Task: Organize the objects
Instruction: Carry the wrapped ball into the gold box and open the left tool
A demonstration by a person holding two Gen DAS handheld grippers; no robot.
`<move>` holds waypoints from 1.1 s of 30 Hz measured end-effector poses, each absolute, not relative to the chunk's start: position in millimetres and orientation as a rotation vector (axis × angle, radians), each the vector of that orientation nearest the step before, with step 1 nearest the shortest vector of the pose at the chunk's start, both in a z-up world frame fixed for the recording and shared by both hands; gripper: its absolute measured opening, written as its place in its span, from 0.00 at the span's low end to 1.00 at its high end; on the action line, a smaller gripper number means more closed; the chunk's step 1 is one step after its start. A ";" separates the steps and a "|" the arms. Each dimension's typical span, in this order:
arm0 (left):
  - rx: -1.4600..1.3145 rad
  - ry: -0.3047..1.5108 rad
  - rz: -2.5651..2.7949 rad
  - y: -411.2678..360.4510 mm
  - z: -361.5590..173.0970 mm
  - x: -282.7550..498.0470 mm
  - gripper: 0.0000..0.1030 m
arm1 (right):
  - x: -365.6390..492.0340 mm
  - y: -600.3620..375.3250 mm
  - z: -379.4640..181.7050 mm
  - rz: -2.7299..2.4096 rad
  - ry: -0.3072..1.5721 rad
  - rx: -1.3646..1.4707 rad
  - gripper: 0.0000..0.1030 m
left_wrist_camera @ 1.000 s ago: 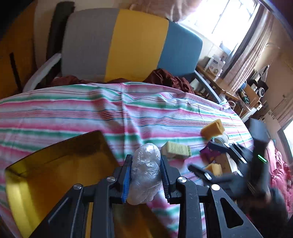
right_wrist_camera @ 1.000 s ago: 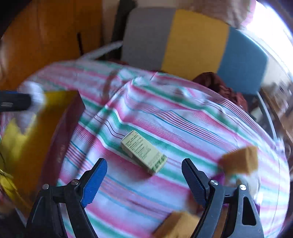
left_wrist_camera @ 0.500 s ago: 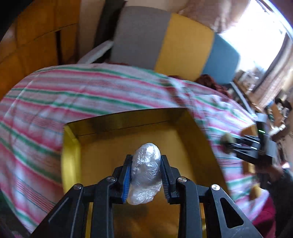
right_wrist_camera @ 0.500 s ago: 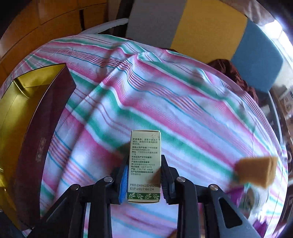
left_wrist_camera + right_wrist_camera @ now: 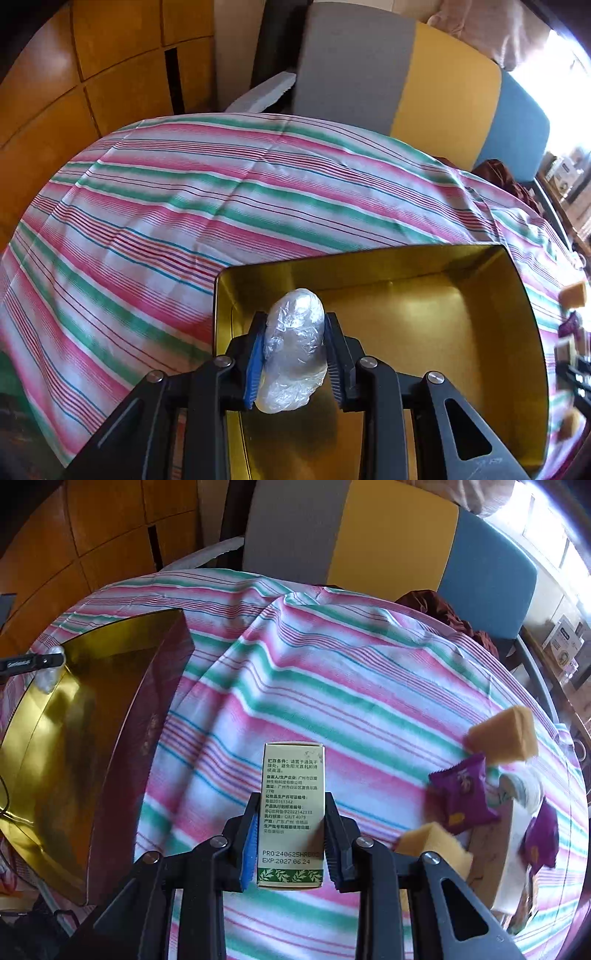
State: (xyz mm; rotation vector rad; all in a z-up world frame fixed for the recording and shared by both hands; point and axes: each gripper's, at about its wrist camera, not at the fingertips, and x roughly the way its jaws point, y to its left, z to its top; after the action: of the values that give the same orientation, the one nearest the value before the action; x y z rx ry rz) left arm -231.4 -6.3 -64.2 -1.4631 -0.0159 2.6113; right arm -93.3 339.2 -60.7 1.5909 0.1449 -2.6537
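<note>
My left gripper (image 5: 293, 354) is shut on a clear crumpled plastic bundle (image 5: 293, 350) and holds it over the near left corner of the gold box (image 5: 509, 314). My right gripper (image 5: 291, 842) is shut on a pale green printed carton (image 5: 293, 812) and holds it above the striped cloth, right of the gold box with maroon sides (image 5: 147, 716). The left gripper tip and its bundle (image 5: 46, 672) show at the box's far left edge in the right wrist view.
Yellow sponges (image 5: 502, 734) (image 5: 432, 843), purple snack packets (image 5: 461, 794) (image 5: 541, 836) and a white item (image 5: 524, 786) lie on the cloth at the right. A grey, yellow and blue chair (image 5: 399, 70) stands behind the table. Wooden panels (image 5: 92, 74) are at the left.
My left gripper carried the bundle left, over the gold box, towards its near left corner. My right gripper closed on the green carton and lifted it off the cloth.
</note>
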 end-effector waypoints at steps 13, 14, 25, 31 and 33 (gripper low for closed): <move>-1.437 0.032 2.676 -5.5 -71.1 -232.6 0.38 | -82.3 334.9 -73.2 -2.676 0.062 1.621 0.29; -1.430 0.039 2.684 -5.3 -69.0 -230.1 0.40 | -81.3 335.2 -72.8 -2.685 0.056 1.620 0.29; -1.187 -0.003 2.814 -25.9 -10.8 -150.0 0.63 | -69.0 325.7 -40.1 -2.787 -0.002 1.509 0.29; -1.144 -0.027 2.821 -39.2 -0.9 -92.3 0.63 | -56.1 296.4 -18.3 -2.759 -0.012 1.416 0.29; -1.141 -0.047 2.825 -45.6 0.1 -77.8 0.63 | -51.2 281.2 -11.2 -2.738 0.001 1.379 0.29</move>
State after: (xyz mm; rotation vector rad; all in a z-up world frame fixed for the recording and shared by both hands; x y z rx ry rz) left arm -77.8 -45.6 0.1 -1.1409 -0.0466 2.8248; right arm -51.2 281.2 -11.2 1.3791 0.0007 -2.7376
